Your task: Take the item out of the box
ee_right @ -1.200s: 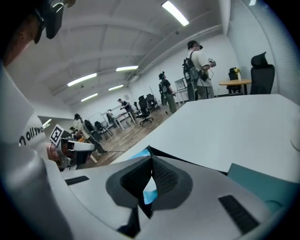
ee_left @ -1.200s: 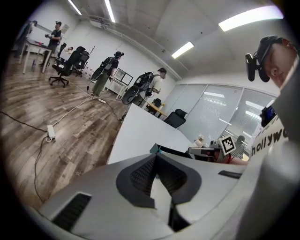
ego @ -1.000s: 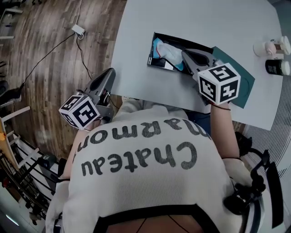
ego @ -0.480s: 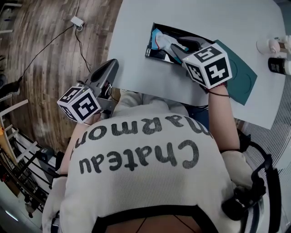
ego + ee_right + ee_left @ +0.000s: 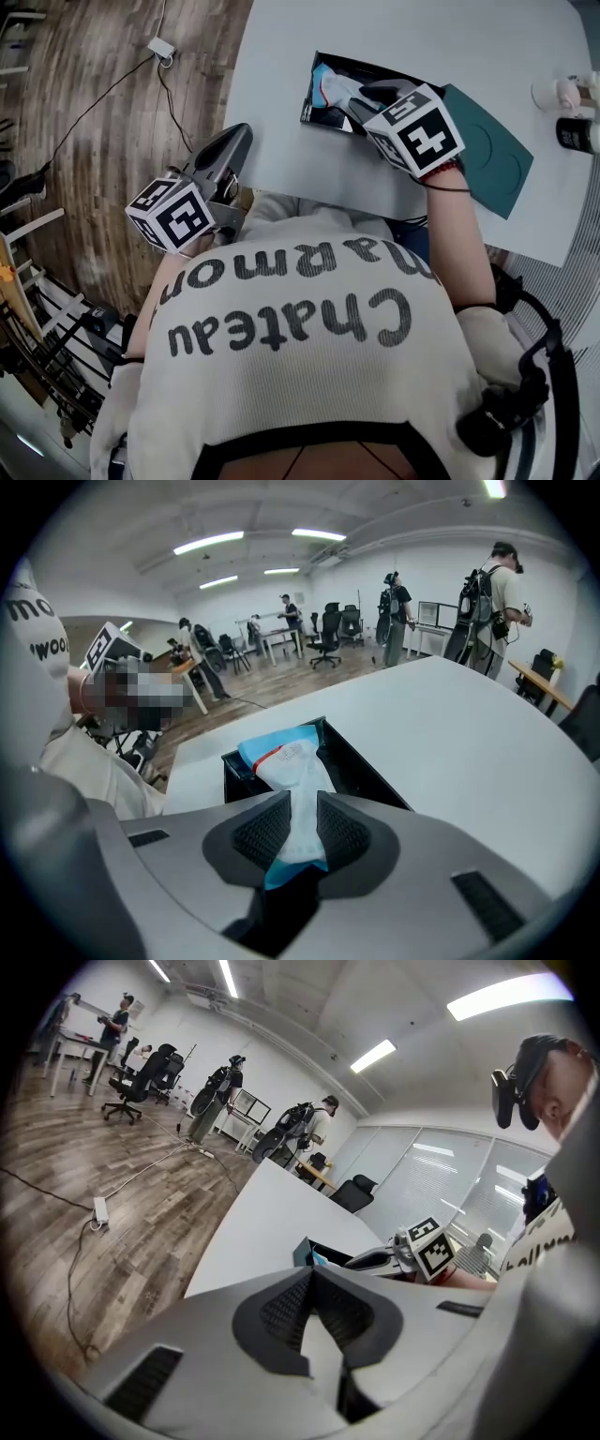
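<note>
**A:** Caught the change? Compared with a second back, pushed the right gripper leftward along the open black cardboard box, away from its right end and onto the soft white-and-blue plastic packet.

**B:** Yep. Closed on the packet's near end now, pinching the film from both sides. Still lying in the box though, with the far end up against the back wall. Not lifted clear yet, by the look of it.

**A:** And the left gripper?

**B:** Barely budged. Parked off the edge of the white table, tips pressed together, gripping nothing.

**A:** So, grab done, probably. Just needs pulling up and out.
</note>
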Available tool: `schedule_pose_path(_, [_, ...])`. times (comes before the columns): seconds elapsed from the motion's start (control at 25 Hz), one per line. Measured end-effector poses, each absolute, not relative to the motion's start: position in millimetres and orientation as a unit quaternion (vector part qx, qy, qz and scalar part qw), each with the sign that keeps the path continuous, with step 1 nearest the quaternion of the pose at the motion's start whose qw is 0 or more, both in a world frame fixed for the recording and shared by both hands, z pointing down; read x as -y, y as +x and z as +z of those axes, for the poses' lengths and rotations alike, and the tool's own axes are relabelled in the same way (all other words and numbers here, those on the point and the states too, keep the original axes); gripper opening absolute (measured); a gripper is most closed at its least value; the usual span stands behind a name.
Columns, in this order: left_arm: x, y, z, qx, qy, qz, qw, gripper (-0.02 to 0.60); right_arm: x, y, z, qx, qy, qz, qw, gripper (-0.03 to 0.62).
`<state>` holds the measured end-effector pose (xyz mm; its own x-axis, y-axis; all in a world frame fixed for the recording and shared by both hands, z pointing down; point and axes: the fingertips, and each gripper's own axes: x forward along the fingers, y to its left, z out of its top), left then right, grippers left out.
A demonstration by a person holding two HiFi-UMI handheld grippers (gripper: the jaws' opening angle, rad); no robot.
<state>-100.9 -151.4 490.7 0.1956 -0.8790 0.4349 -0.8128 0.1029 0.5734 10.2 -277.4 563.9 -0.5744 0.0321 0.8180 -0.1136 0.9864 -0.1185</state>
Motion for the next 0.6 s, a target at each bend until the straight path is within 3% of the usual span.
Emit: schedule_pose_path(0.6, [157.4,-99.5,487.9,0.632,0.669,-0.049,0.388,-0.011,277.7,8.7,561.7,0.878,0.032,0.098,0.468,0.048])
